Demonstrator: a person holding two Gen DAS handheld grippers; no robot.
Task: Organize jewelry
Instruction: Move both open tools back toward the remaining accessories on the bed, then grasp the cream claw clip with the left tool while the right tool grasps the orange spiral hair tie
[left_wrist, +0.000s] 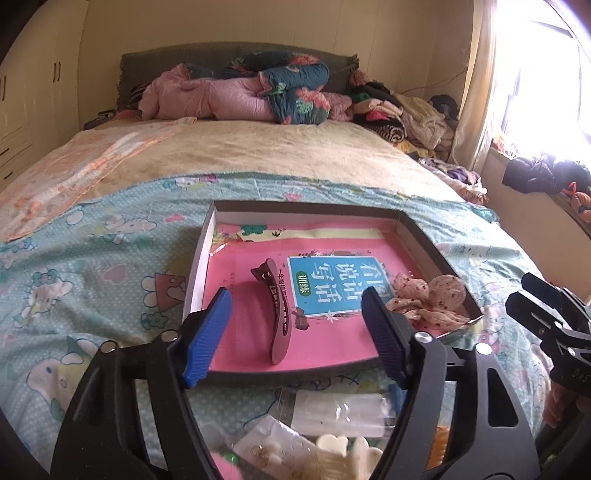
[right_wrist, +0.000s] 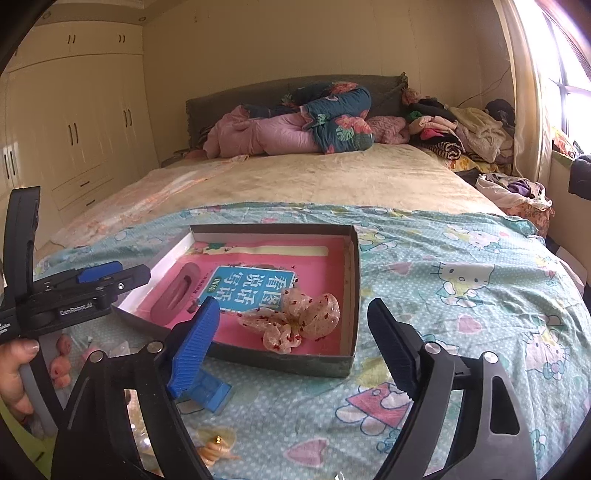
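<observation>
A shallow dark box (left_wrist: 424, 240) with a pink printed lining lies on the bed. In it lie a mauve hair clip (left_wrist: 279, 314) and a pink speckled scrunchie (left_wrist: 428, 299). My left gripper (left_wrist: 295, 332) is open and empty, its blue fingers hovering over the box's near edge on either side of the clip. My right gripper (right_wrist: 288, 347) is open and empty, above the box's near right corner (right_wrist: 347, 362). The scrunchie (right_wrist: 299, 321) and the clip (right_wrist: 177, 291) show in the right wrist view too. The left gripper (right_wrist: 99, 277) appears at that view's left.
Loose items lie on the Hello Kitty sheet (right_wrist: 461, 295) in front of the box: clear packets with earrings (left_wrist: 273, 450), a cream claw clip (left_wrist: 343, 450), a blue plastic piece (right_wrist: 210, 391), pink pieces (right_wrist: 61, 365). Bedding and clothes (left_wrist: 406, 110) are piled at the headboard.
</observation>
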